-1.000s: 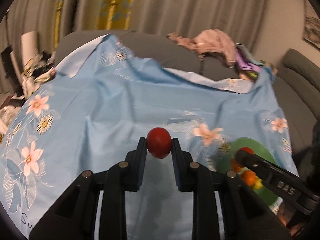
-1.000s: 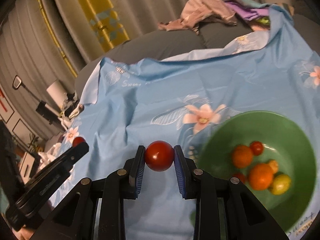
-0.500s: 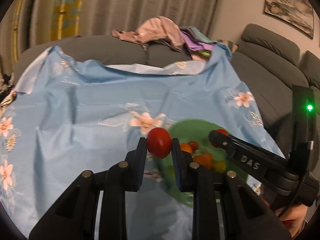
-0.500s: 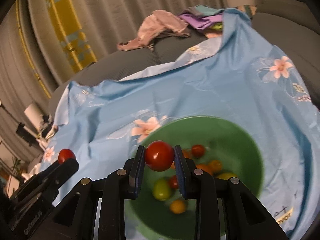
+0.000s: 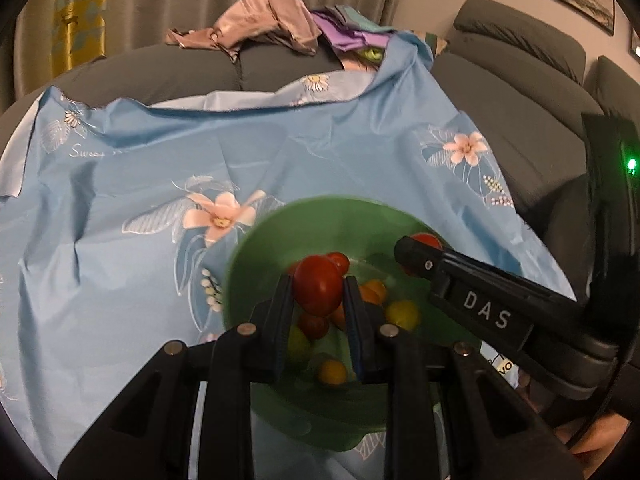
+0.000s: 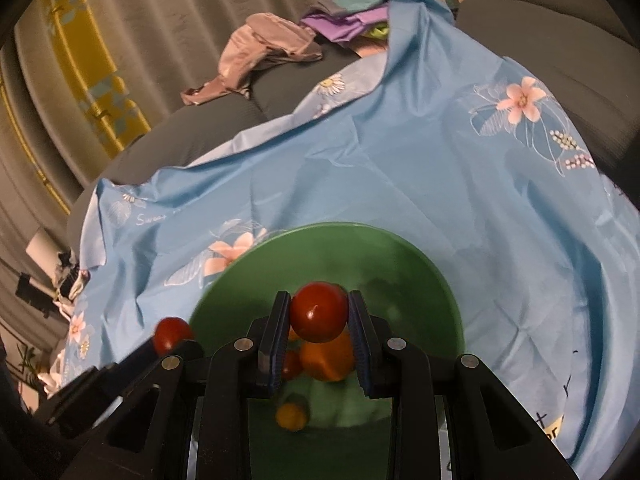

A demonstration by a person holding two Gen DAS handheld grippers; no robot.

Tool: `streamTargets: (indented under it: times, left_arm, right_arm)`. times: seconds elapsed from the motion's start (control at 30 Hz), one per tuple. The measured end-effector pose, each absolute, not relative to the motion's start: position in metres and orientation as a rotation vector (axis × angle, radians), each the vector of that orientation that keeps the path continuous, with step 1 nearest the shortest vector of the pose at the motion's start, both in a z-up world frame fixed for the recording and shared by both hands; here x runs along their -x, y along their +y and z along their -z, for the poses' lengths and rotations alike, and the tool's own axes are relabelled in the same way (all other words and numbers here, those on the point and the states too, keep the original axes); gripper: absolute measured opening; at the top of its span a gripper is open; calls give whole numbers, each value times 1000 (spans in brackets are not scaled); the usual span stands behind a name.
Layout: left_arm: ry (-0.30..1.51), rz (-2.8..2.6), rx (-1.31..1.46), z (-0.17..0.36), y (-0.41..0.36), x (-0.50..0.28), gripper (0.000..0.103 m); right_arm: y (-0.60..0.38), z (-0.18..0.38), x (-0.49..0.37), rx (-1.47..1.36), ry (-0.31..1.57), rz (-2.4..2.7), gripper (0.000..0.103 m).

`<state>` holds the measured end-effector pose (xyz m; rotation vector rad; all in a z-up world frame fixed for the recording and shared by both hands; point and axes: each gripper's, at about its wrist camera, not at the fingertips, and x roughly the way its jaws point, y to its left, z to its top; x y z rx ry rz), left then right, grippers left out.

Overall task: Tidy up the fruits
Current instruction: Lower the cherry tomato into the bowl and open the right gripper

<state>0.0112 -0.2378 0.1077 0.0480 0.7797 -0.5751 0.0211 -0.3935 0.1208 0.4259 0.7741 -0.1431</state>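
My left gripper [image 5: 318, 294] is shut on a red tomato [image 5: 318, 290] and holds it over the green bowl [image 5: 280, 232]. My right gripper [image 6: 319, 312] is shut on another red tomato [image 6: 319, 312] over the same bowl [image 6: 420, 256]. Several small red, orange and yellow fruits [image 5: 402, 314] lie in the bowl. The right gripper also shows in the left wrist view [image 5: 418, 254], reaching over the bowl from the right. The left gripper with its tomato [image 6: 172, 334] shows at the bowl's left rim in the right wrist view.
A light blue flowered cloth [image 5: 160, 168] covers a grey sofa [image 5: 500, 92]. A pile of pink and purple clothes [image 5: 276, 24] lies on the sofa back. Curtains [image 6: 160, 12] hang behind.
Both grippers have moved with their tomatoes from over the cloth to over the green bowl. Both stay shut on their tomatoes.
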Motion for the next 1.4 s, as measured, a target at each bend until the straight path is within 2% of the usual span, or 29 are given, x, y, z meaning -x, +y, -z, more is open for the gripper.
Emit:
streamTargets:
  times: [0.7,0.73,0.77,0.8,0.87,0.9,1.03,1.1,1.4]
  left_arm:
    - [876,549,-63,-79,-250,-22,25]
    - [878,547,-68,-80,-250,-22,27]
    - [874,548,-70,-82,-249,-22,37]
    - [866,547,-69,-83,-247,-22,54]
    - [846,541,-69,-88,-244,-20,71]
    - [831,535,-70,-92,-242,-19,75]
    - [796,518,-105,-105,-233,-14,90]
    - [780,522,-107,-110,-226,-11,103]
    - [771,547,-93,-113,-215,-2,102]
  right_arm:
    - [-405,-102,-29,-419,870,199,31]
    - [-406,-102,-29,-422,870,198,31]
    - [-406,-103,-28,-425,866,195,33]
    - [-406,-104,-28,-426,861,192,35]
    - [-405,-107,-26,-424,843,187,42]
    - [-405,-110,-24,-425,830,183,46]
    - [-402,-119,-20,-426,797,175,48]
    - [-401,-124,-17,-418,782,180,48]
    - [-391,-136,-13,-383,749,188,49]
